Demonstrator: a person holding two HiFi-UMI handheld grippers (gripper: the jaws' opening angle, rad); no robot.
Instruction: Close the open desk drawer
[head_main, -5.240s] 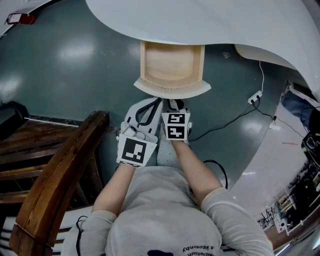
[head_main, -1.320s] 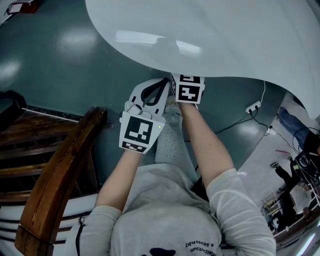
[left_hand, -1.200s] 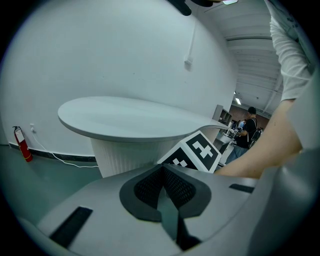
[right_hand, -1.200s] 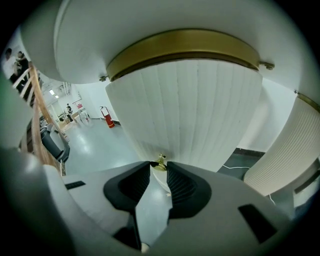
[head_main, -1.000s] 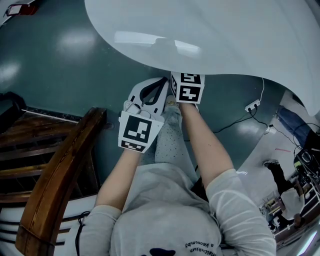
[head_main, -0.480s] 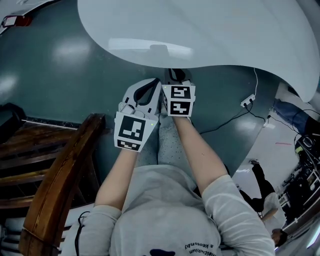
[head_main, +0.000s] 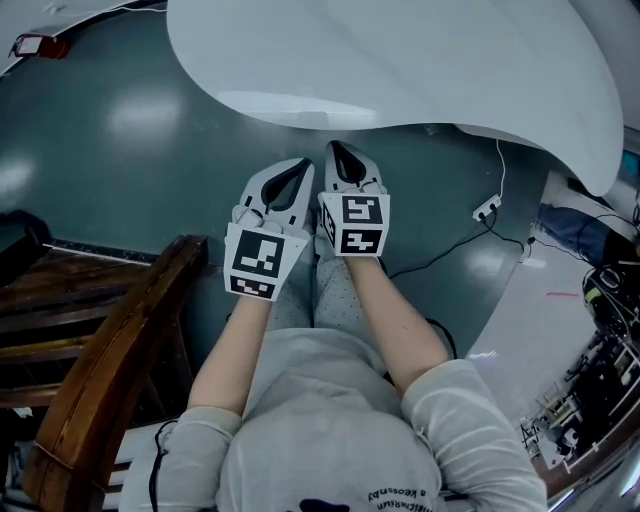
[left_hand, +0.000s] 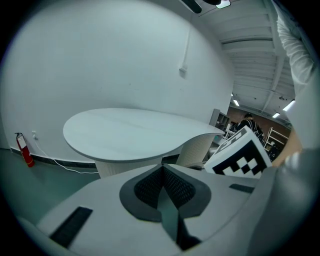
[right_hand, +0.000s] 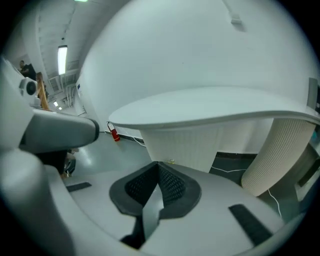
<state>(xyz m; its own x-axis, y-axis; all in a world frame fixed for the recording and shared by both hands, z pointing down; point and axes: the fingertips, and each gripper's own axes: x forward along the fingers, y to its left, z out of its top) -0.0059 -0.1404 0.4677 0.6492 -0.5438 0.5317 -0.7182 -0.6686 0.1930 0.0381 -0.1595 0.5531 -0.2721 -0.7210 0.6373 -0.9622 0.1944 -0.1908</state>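
The white desk top (head_main: 400, 50) fills the upper head view, and no open drawer shows under its edge. Seen from the right gripper, a ribbed white pedestal (right_hand: 185, 145) stands below the desk top (right_hand: 210, 107); I cannot pick out a drawer front on it. My left gripper (head_main: 300, 166) and right gripper (head_main: 337, 150) hang side by side just short of the desk edge, touching nothing. The left gripper (left_hand: 161, 169) has its pads together and empty. The right gripper (right_hand: 157, 166) has just been closing and its pads now meet with nothing between them.
A dark wooden chair (head_main: 110, 340) stands close on the left. A cable and power strip (head_main: 485, 208) lie on the green floor to the right. A red fire extinguisher (right_hand: 114, 132) stands by the far wall. A second ribbed pedestal (right_hand: 275, 160) rises at right.
The drawer that stood open earlier is out of sight under the desk top. Both grippers have drawn back from the desk edge, and the right one has come out from beneath it.
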